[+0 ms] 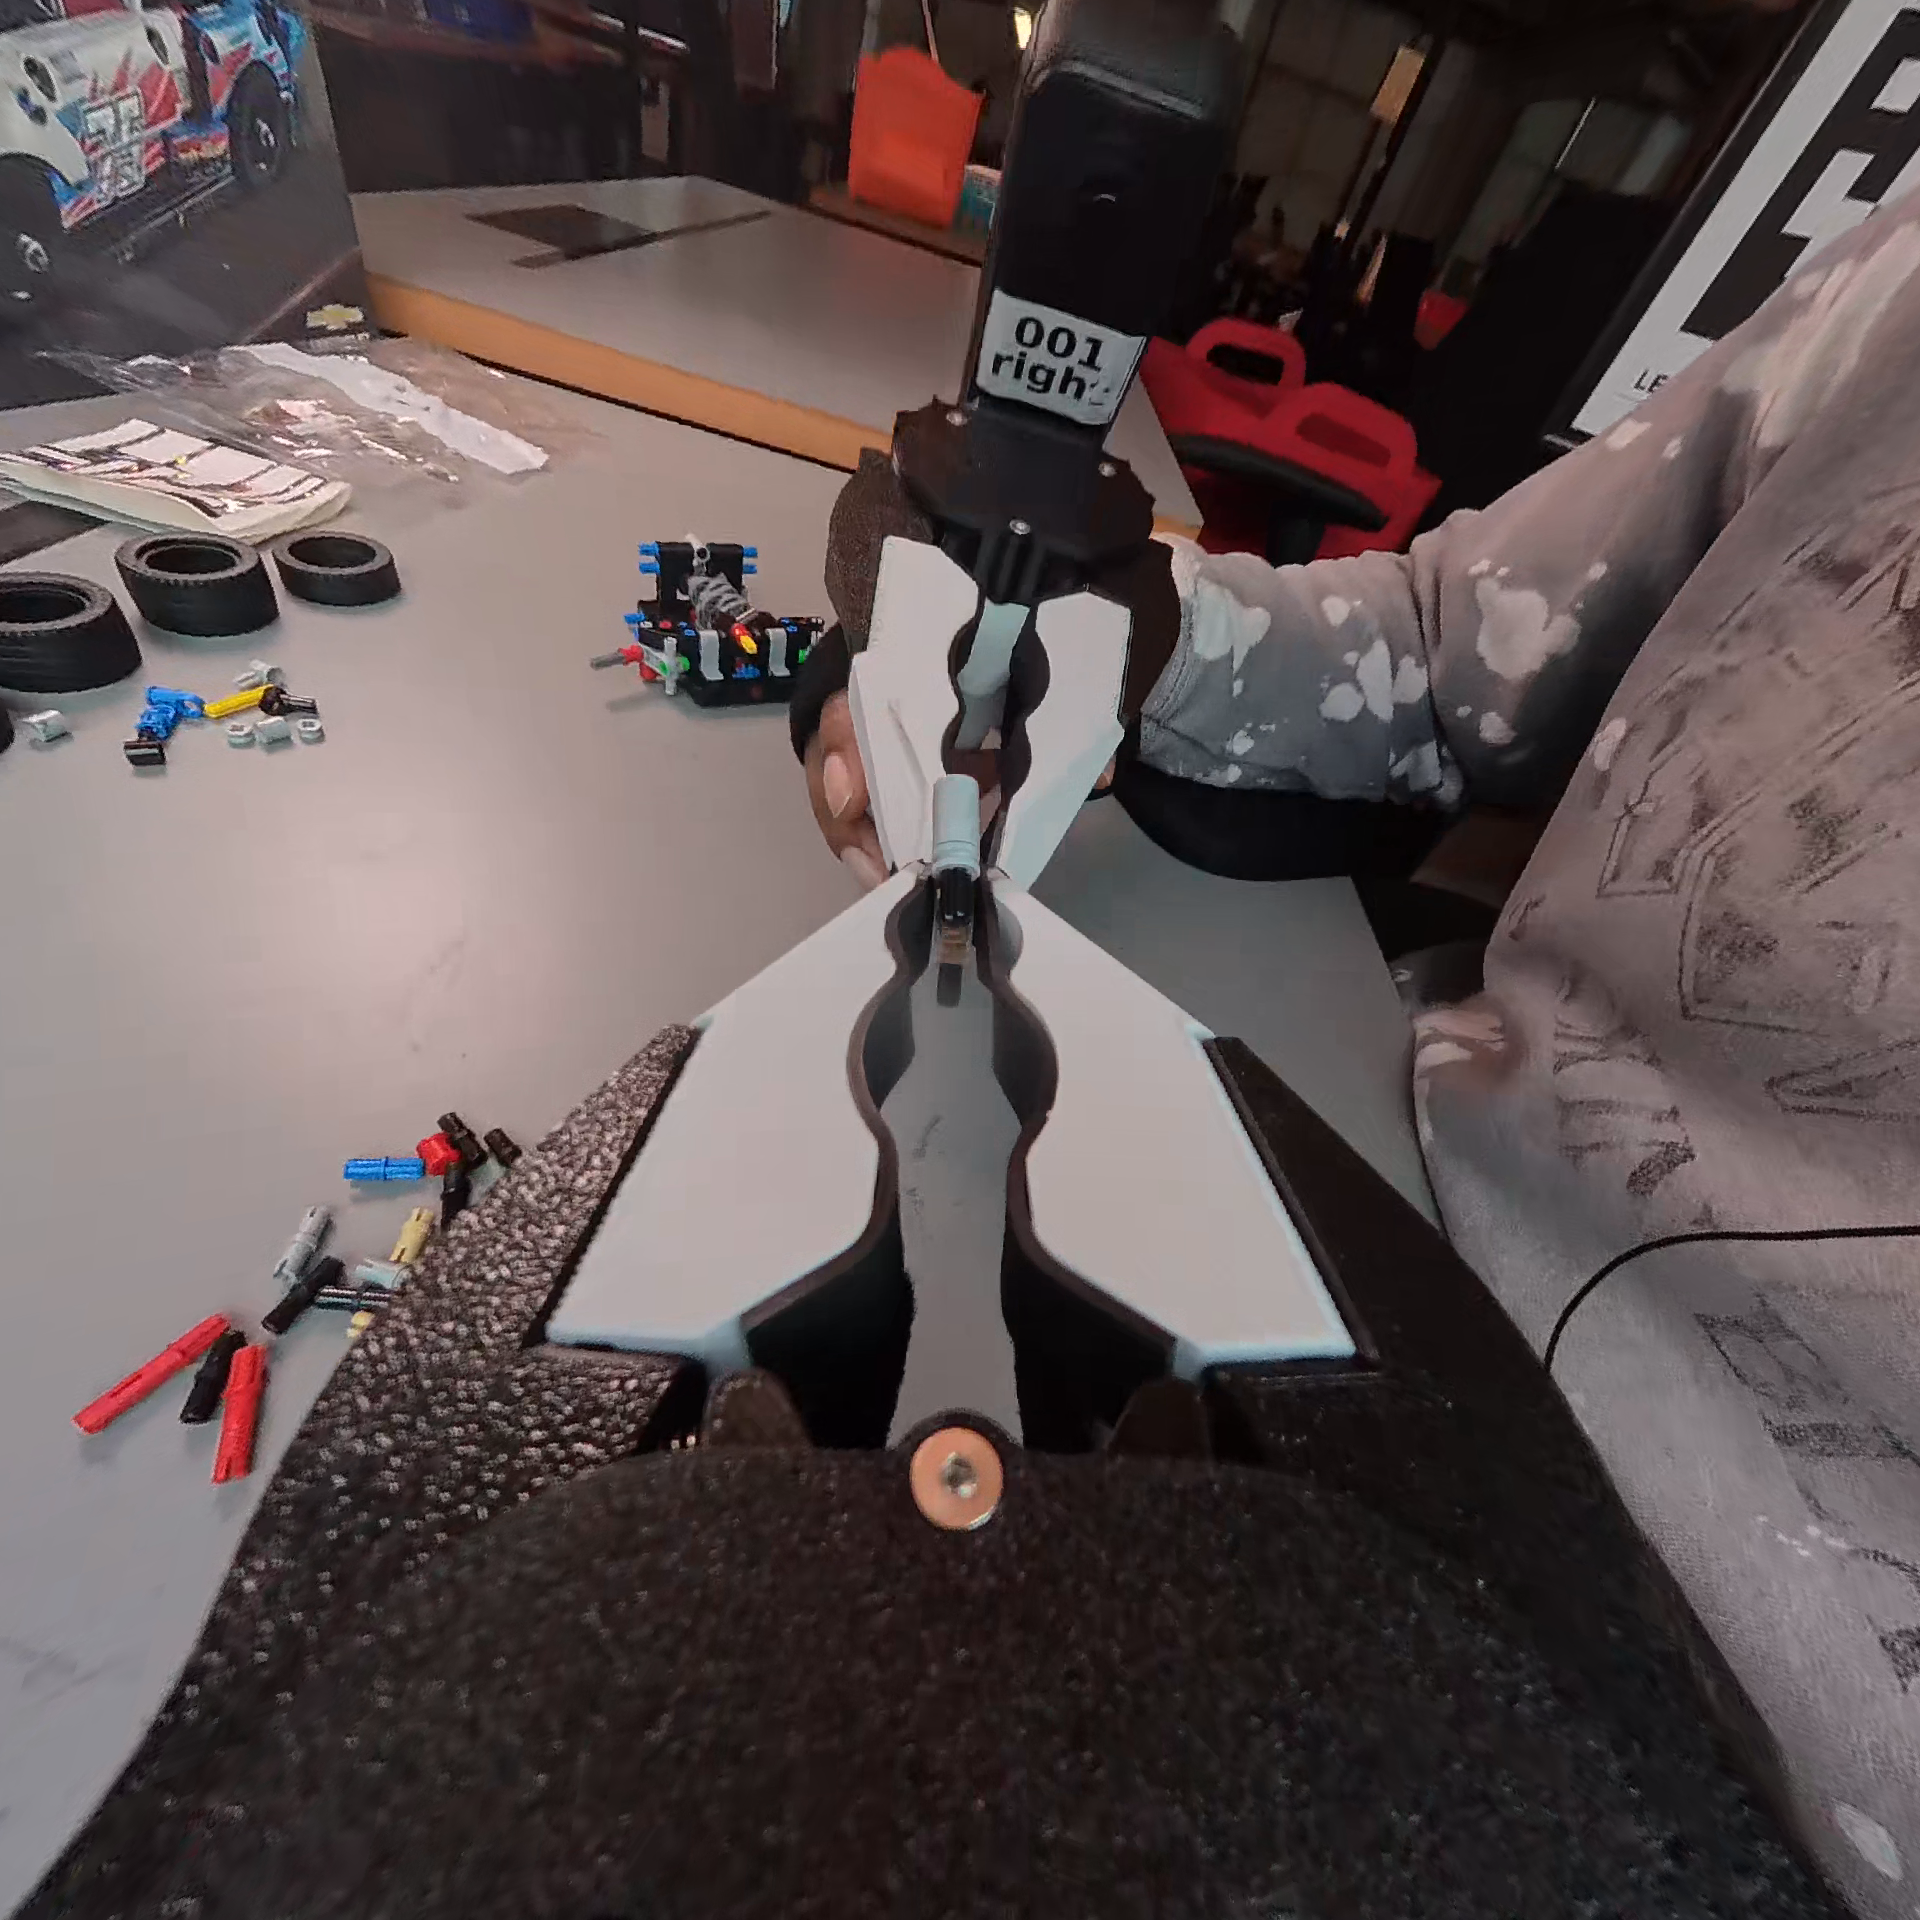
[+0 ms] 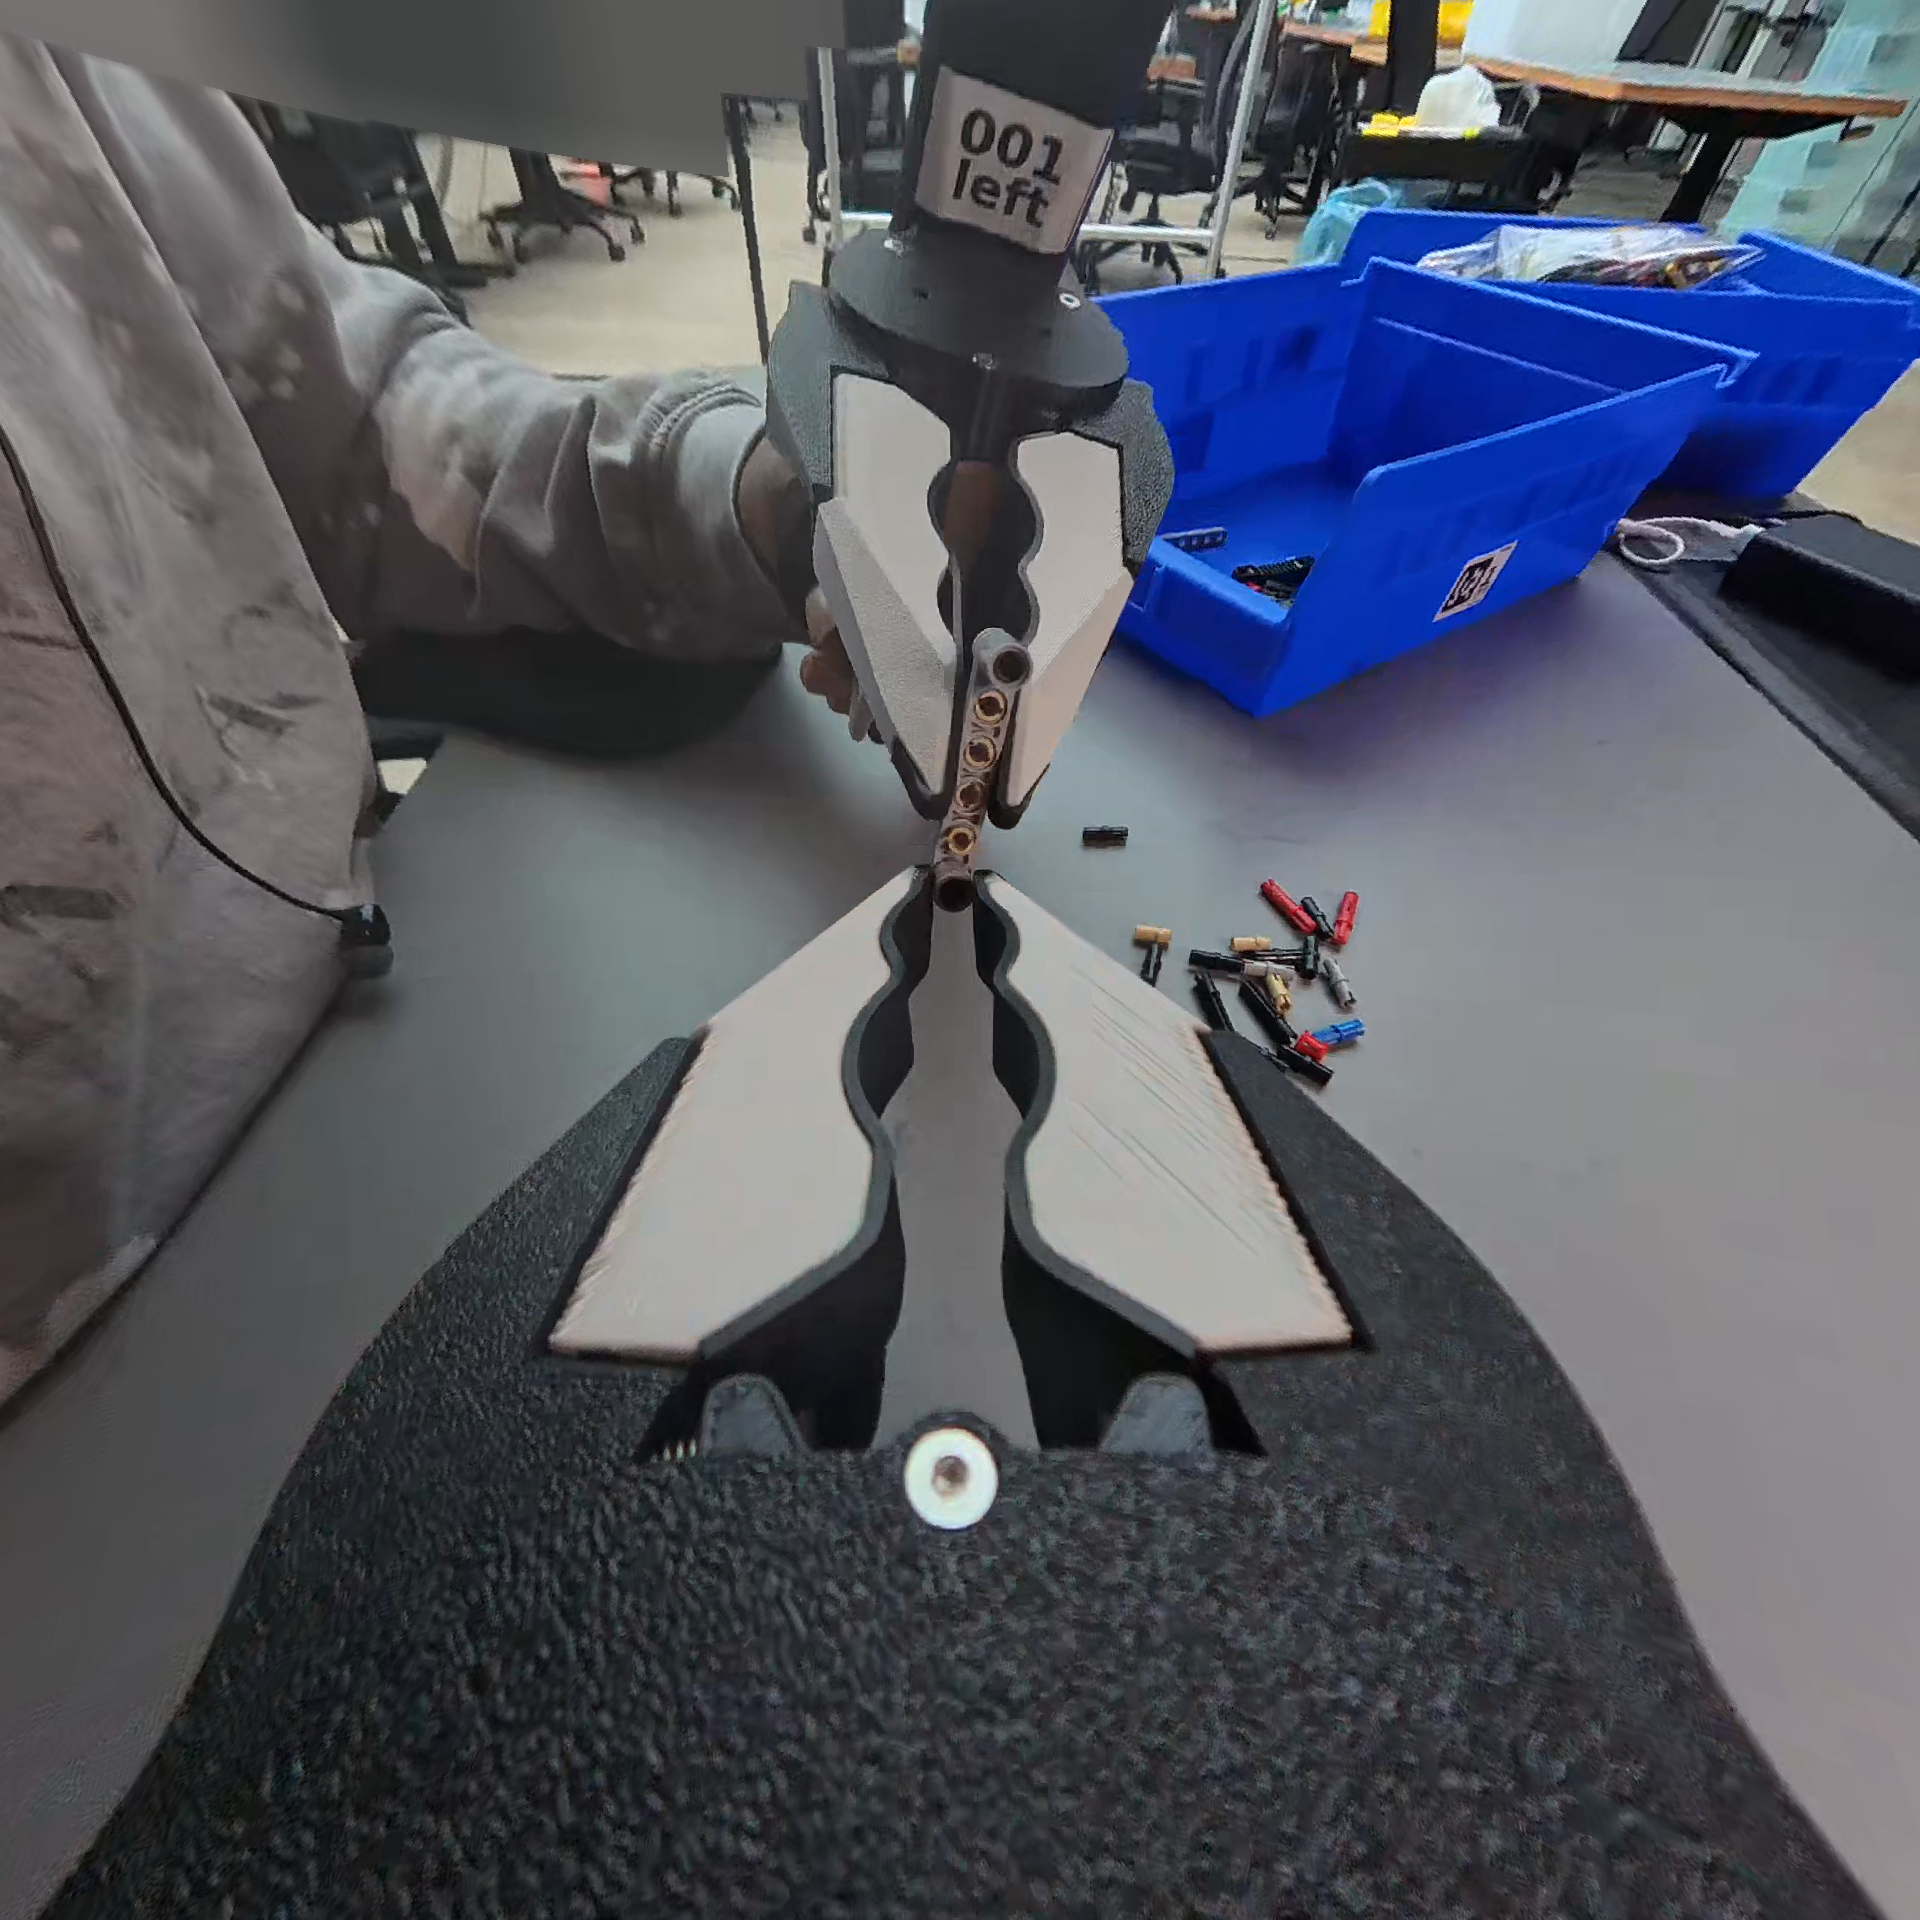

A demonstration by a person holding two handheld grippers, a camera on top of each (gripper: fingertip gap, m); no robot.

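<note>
Grey table (image 1: pixel 416 935) bears tyres (image 1: pixel 197 582), loose pins (image 2: pixel 1278 977), blue bin (image 2: pixel 1455 540).

Three black tyres (image 1: pixel 197 582) and a half-built brick model (image 1: pixel 717 634) sit on the grey desk (image 1: pixel 468 883); blue bins (image 2: pixel 1455 457) stand beyond scattered pins (image 2: pixel 1278 977).

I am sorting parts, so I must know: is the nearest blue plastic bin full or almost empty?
Almost empty. The nearest blue plastic bin shows mostly bare floor; only a few small dark pieces lie inside.
</note>
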